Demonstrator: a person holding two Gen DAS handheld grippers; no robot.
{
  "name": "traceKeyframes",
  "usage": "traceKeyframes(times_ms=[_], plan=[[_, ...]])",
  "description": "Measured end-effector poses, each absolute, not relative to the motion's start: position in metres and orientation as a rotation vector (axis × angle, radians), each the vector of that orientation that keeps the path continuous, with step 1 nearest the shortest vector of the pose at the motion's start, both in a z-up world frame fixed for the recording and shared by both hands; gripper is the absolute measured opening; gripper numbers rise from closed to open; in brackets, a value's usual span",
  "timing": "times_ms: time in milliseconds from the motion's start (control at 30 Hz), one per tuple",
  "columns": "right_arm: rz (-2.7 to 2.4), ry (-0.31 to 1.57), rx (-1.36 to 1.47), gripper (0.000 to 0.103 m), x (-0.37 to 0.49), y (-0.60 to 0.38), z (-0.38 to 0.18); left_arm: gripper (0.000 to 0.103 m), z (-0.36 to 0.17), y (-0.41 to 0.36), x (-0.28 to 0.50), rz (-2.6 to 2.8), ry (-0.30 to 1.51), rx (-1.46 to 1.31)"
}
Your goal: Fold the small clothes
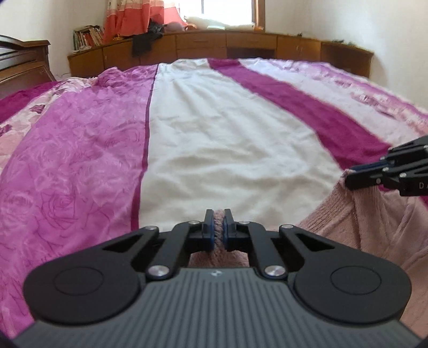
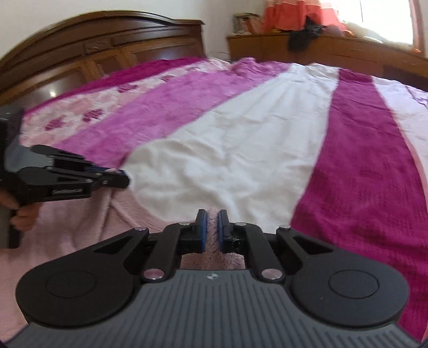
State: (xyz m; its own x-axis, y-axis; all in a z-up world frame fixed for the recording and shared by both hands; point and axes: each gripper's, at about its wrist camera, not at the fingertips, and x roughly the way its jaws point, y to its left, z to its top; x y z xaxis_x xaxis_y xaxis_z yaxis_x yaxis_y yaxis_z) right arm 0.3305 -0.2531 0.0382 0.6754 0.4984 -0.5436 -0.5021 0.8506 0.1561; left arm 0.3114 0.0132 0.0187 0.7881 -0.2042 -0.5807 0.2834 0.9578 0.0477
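Left gripper (image 1: 218, 227) pinches pink knit sweater (image 1: 361, 227) at lower centre; right gripper (image 2: 211, 227) nips the same edge. Garment spans between them along the bedspread (image 1: 214, 133) near edge, both equally near

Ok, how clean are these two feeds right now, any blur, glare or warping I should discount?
Left wrist view: mostly sharp on the left hand-held gripper clamping the pink knit garment; the window is blown out, and the fisheye bows the bedspread. Right wrist view: motion blur smears the headboard and cabinet; the right hand-held gripper stays crisp.
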Motion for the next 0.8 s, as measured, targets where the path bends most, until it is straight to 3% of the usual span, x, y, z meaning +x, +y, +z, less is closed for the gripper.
traceKeyframes(times_ms=[233, 267, 333, 500, 800], plan=[[0.450, 0.682, 0.071, 0.012, 0.345, -0.248, 0.013, 0.015, -0.002, 0.012, 0.331, -0.198, 0.680, 0.153], [0.437, 0.664, 0.106, 0.013, 0.342, -0.251, 0.018, 0.024, 0.002, 0.016, 0.332, -0.193, 0.683, 0.128], [0.421, 0.632, 0.149, 0.025, 0.334, -0.258, 0.028, 0.041, 0.013, 0.022, 0.332, -0.170, 0.667, 0.095], [0.400, 0.582, 0.206, 0.043, 0.298, -0.274, 0.060, 0.042, 0.049, 0.031, 0.314, -0.124, 0.620, 0.112], [0.421, 0.501, 0.273, 0.055, 0.193, -0.286, 0.131, 0.042, 0.115, 0.051, 0.240, -0.106, 0.576, 0.124]])
